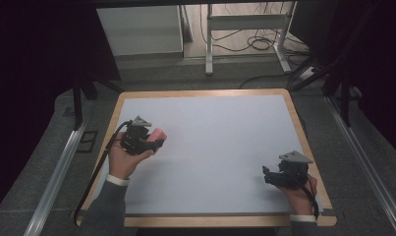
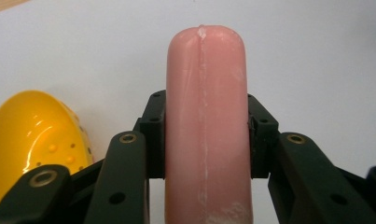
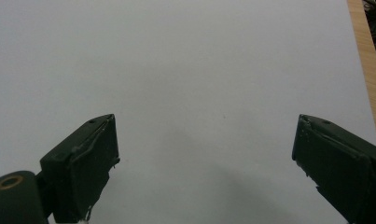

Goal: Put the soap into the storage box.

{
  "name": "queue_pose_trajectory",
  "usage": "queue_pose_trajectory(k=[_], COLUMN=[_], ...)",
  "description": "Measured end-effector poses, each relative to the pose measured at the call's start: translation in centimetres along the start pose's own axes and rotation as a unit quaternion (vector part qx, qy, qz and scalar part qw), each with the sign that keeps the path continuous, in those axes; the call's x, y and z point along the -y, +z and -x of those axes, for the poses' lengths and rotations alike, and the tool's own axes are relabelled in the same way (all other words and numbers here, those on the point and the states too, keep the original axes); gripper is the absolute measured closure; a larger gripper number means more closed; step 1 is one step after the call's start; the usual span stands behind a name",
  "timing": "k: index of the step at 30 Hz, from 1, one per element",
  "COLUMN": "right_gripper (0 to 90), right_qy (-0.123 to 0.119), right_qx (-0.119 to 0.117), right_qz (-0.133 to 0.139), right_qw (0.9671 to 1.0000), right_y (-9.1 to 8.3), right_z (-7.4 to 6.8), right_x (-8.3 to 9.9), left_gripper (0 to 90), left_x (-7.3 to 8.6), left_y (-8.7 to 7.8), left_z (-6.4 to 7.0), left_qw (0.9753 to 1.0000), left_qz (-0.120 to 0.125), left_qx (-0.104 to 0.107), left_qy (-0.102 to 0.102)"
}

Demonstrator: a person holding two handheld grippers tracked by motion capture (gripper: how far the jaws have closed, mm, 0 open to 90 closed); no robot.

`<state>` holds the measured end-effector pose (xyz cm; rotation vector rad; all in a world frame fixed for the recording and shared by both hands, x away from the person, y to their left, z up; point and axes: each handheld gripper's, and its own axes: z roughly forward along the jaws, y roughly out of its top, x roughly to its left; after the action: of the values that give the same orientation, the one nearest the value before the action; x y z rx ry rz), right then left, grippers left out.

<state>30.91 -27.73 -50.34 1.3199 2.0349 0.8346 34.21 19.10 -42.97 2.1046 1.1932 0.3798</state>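
A smooth pink sausage-shaped piece (image 2: pixel 205 93) stands between the jaws of my left gripper (image 2: pixel 206 135), which is shut on its sides. From above, the pink piece (image 1: pixel 160 133) pokes out to the right of the left gripper (image 1: pixel 155 140), held over the left part of the white mat (image 1: pixel 215 132). In the left gripper view a glossy yellow rounded object (image 2: pixel 31 135) with small dots lies just left of the jaws. My right gripper (image 1: pixel 267 175) hovers near the mat's right front corner. Its jaws stand wide apart, open (image 3: pixel 206 154), with bare mat between them.
The mat lies on a table with a wooden rim (image 1: pixel 205 92). Behind the table are a white cabinet (image 1: pixel 139 29), a metal frame (image 1: pixel 209 44) and floor cables (image 1: pixel 259 43). Metal rails (image 1: pixel 58 172) run along both sides.
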Motion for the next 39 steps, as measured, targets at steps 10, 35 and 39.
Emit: queue_pose_trajectory(k=[10, 35, 39], right_gripper=[6.7, 6.7, 6.7], right_qy=[0.0, -0.001, -0.001], right_qx=[0.0, 0.002, 0.002], right_qz=[0.001, 0.0, 0.0], right_qw=[1.0, 1.0, 1.0], right_y=[-0.1, -0.1, -0.1], right_z=[0.1, 0.1, 0.0], right_x=[0.0, 0.0, 0.0], left_gripper=[59.9, 59.9, 59.9], left_x=[-0.2, -0.2, 0.0], left_y=[-0.2, 0.3, 0.3], left_z=[-1.1, -4.9, -5.5], left_qw=[0.9999, 0.9982, 0.9975], left_qz=[0.0, -0.008, -0.01], left_qx=[-0.01, -0.034, -0.039], left_qy=[-0.009, -0.049, -0.058])
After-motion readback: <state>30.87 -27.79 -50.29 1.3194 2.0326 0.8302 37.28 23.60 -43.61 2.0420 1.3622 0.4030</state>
